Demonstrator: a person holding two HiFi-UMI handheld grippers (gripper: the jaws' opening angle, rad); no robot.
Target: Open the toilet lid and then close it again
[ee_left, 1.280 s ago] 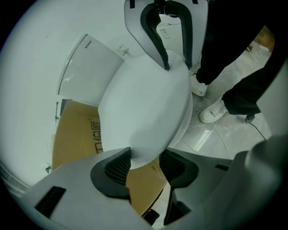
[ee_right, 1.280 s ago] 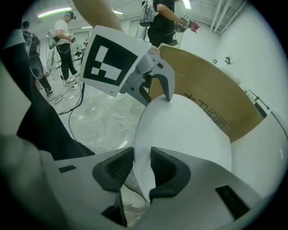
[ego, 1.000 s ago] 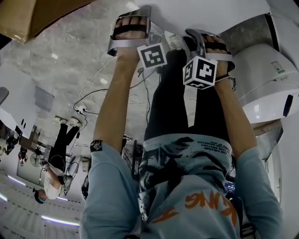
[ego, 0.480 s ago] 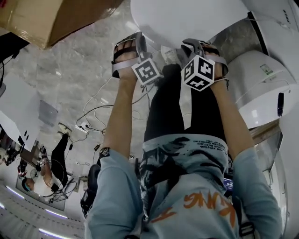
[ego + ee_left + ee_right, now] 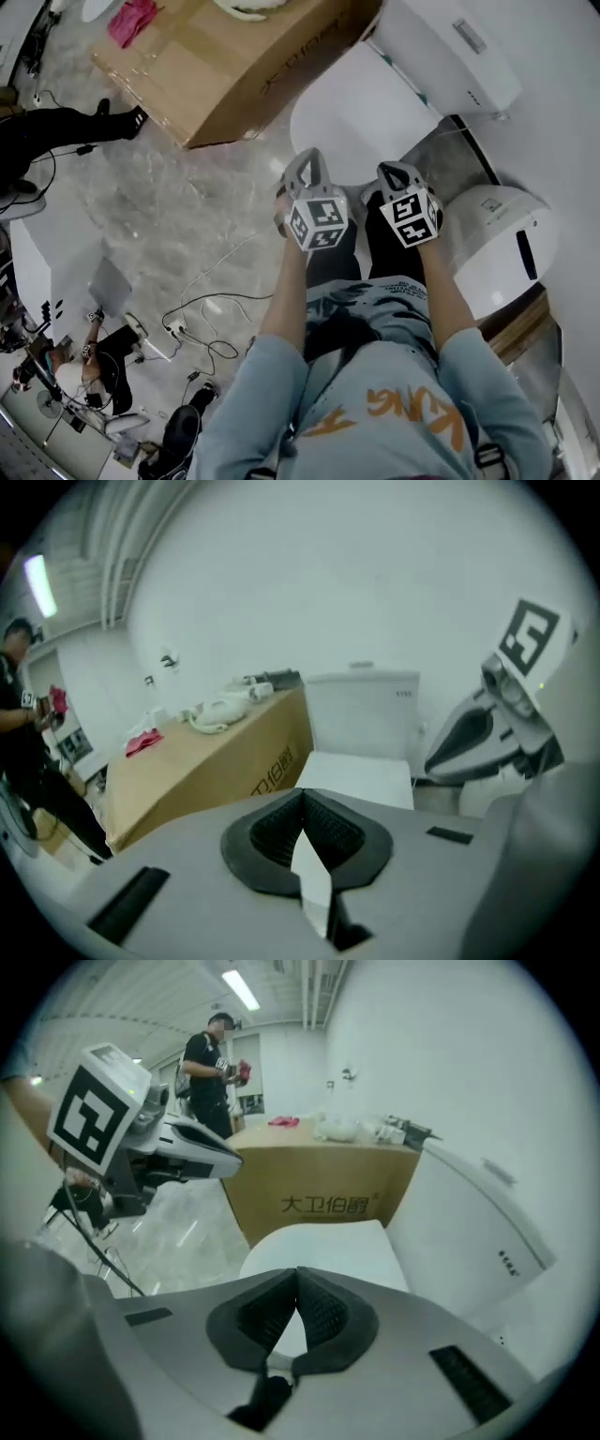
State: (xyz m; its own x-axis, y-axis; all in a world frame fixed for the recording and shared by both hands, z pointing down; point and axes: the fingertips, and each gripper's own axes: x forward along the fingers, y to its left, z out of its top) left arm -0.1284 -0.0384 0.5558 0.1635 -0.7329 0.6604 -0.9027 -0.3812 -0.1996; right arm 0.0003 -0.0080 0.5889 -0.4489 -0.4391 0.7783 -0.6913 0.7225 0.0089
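The white toilet has its lid (image 5: 361, 112) down, with the tank (image 5: 450, 47) behind it. Both grippers hang in the air in front of the lid and touch nothing. On my left gripper (image 5: 309, 159) the jaws are closing and their tips meet (image 5: 302, 794) with nothing between them. My right gripper (image 5: 394, 171) beside it is likewise closing to shut and holds nothing (image 5: 297, 1274). From both gripper views the lid (image 5: 361, 775) (image 5: 323, 1246) lies below and ahead of the tips. The right gripper's marker cube (image 5: 530, 635) shows in the left gripper view.
A big cardboard box (image 5: 234, 56) with small items on top stands left of the toilet. A second white fixture (image 5: 502, 248) sits at the right. Cables (image 5: 206, 309) trail over the marble floor. A person in black (image 5: 211, 1063) stands far behind the box.
Both grippers have lifted away from the toilet lid and rolled, and their jaws have closed. The head view has swung so the whole closed toilet and the box show.
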